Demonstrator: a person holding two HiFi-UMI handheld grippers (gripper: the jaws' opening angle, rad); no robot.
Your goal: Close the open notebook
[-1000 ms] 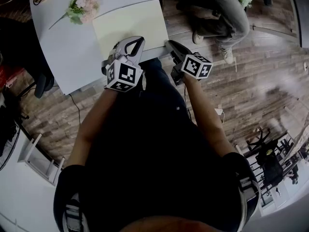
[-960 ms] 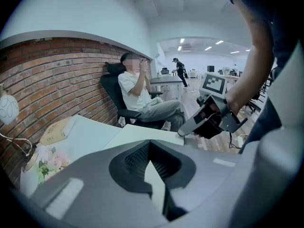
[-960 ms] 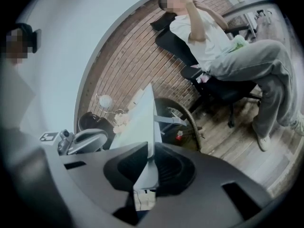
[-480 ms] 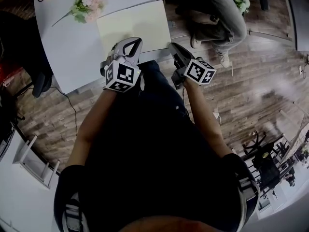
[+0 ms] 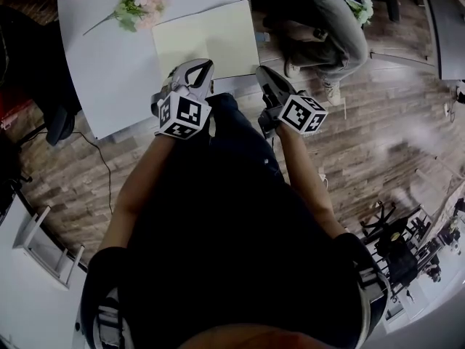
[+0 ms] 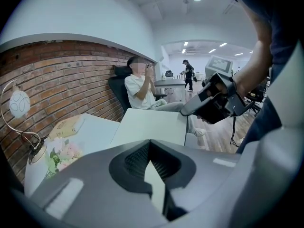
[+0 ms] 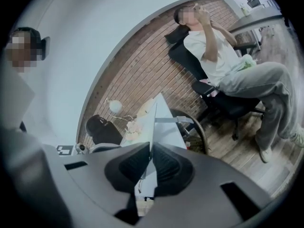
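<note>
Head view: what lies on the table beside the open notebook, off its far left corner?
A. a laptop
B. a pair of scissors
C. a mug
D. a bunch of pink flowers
D: a bunch of pink flowers with green leaves lies on the white table, just off the far left corner of the notebook.

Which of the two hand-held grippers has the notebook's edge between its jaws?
The right hand-held gripper: the notebook's edge runs up from between its closing jaws; the left one shows none.
</note>
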